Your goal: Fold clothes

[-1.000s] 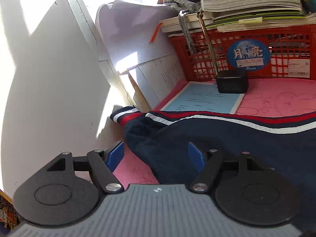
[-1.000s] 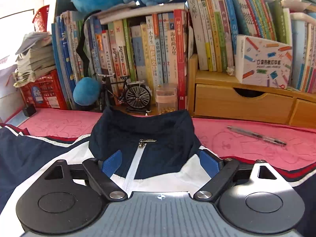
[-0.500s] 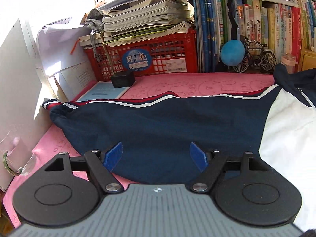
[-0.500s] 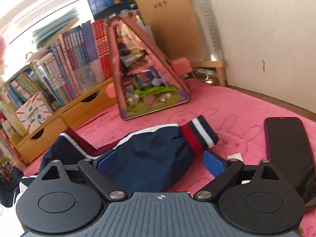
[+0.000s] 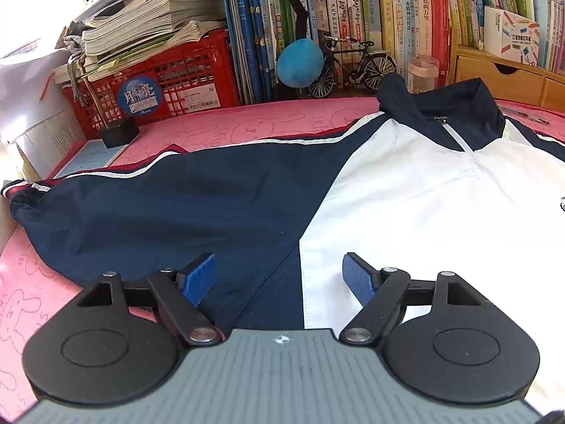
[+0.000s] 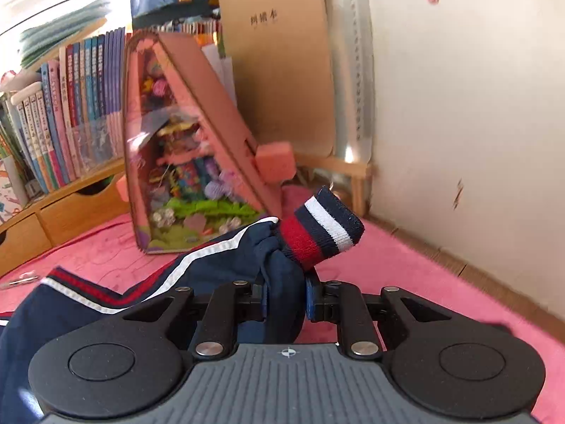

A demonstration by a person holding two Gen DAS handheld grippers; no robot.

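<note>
A navy and white zip jacket [image 5: 212, 205] lies spread face up on the pink mat [image 5: 247, 123], collar toward the books. My left gripper [image 5: 279, 265] hovers low over the seam where the navy sleeve meets the white chest; its jaws are opening and the pads press on nothing. In the right wrist view, the other sleeve [image 6: 212, 268] ends in a red, white and navy striped cuff [image 6: 321, 233]. My right gripper [image 6: 286, 296] is closing, and its pads pinch the bunched navy sleeve just behind that cuff.
A red crate [image 5: 169, 81] stacked with papers, a row of books, a blue plush ball [image 5: 300, 63] and a model bicycle [image 5: 353, 67] line the back. Wooden drawers [image 5: 501, 77] stand back right. A pink triangular diorama [image 6: 183, 162], a cardboard sheet [image 6: 279, 70] and a wall [image 6: 476, 106] hem in the right sleeve.
The left gripper swung right, from the left cuff to the jacket's body. The right gripper swung from the collar to the right sleeve's end and closed on it behind the cuff.
</note>
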